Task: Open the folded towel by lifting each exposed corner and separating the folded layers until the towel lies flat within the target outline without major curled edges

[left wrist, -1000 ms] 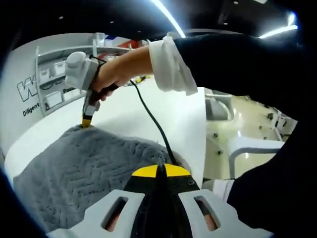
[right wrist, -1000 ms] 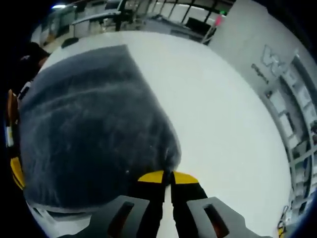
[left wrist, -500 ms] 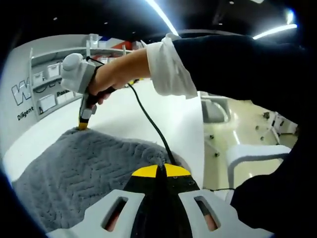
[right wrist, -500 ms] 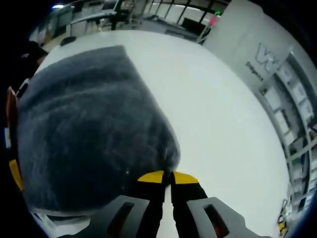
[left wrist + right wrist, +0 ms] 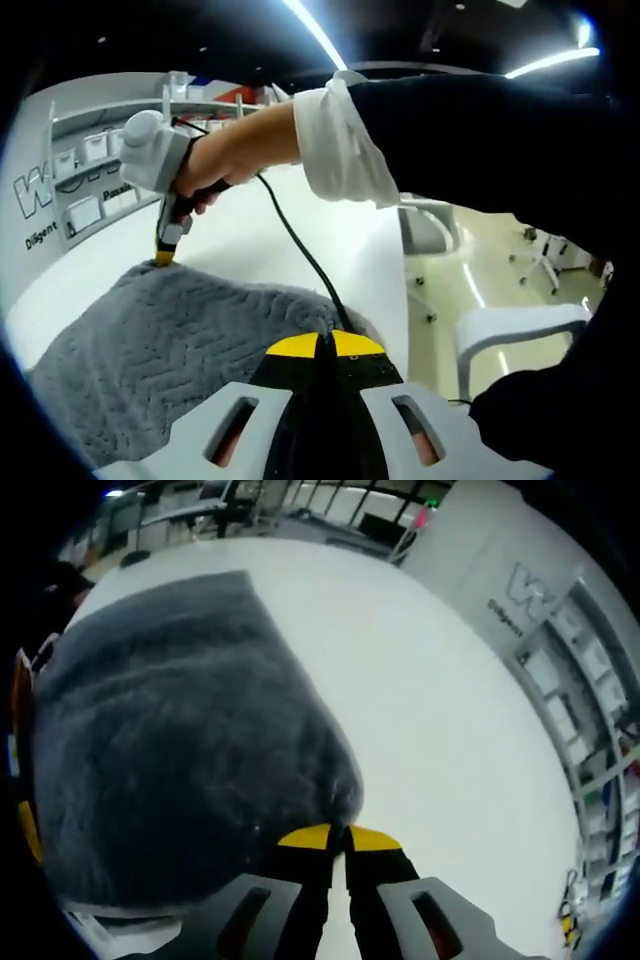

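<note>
Two grippers held the grey towel [image 5: 170, 350] at once, each at a corner, above a broad white table [image 5: 440, 740] that ran off toward shelves at the far side. The towel draped wide between them and looked lifted off the surface near both grips. I could make out no target outline on the table.

In the left gripper view, the left gripper [image 5: 320, 345] had its yellow-tipped jaws closed together on the near edge of the cloth. Farther off, the right gripper [image 5: 163, 258] pinched the far corner, held by a hand [image 5: 225, 160] with a black cable trailing from it. In the right gripper view, the right gripper's jaws met on the towel's near edge.

As a judgement: both holds were thin pinches on thick pile. An uneven pull could slip one corner free, and the towel would fall bunched or curled.
</note>
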{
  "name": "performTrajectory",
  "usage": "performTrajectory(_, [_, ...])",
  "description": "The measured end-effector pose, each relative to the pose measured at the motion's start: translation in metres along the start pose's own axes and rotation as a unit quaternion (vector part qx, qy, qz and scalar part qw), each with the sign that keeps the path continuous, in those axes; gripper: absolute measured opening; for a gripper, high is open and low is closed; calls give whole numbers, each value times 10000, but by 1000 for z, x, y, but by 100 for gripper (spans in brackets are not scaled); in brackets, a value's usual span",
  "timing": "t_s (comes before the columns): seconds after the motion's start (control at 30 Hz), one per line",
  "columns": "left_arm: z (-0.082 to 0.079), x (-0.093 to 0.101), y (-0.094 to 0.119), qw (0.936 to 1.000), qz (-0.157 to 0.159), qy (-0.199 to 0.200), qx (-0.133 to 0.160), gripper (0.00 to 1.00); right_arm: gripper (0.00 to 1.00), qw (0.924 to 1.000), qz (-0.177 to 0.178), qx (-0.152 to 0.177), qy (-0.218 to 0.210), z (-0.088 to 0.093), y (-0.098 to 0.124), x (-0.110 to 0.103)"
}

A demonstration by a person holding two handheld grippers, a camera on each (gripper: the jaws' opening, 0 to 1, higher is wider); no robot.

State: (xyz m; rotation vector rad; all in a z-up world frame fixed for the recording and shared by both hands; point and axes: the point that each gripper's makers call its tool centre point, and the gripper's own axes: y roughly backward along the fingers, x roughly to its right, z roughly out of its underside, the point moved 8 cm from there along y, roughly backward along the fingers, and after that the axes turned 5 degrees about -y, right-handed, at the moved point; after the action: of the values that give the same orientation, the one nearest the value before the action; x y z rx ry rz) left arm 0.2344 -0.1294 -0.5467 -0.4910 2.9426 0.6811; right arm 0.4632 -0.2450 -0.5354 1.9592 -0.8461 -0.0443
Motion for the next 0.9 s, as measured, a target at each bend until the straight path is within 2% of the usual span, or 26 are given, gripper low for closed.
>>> performTrajectory(0.4, [-19,7,-23,9999,113,51,102,2,0,9996,247,-102,5,17,11,18])
performTrajectory(0.63, [-27,8,-43,9997,236,-2,87,1,0,9990,396,-162,-119,31,16,27])
performTrajectory(0.8, [-31,11,-53,9996,270,-17,102,1,0,9988,397,-14,-280,38,18,35])
performTrajectory(0.9, [-34,11,-58,9995,292,-11,103,2,0,9984,394,-44,-405,45,17,40])
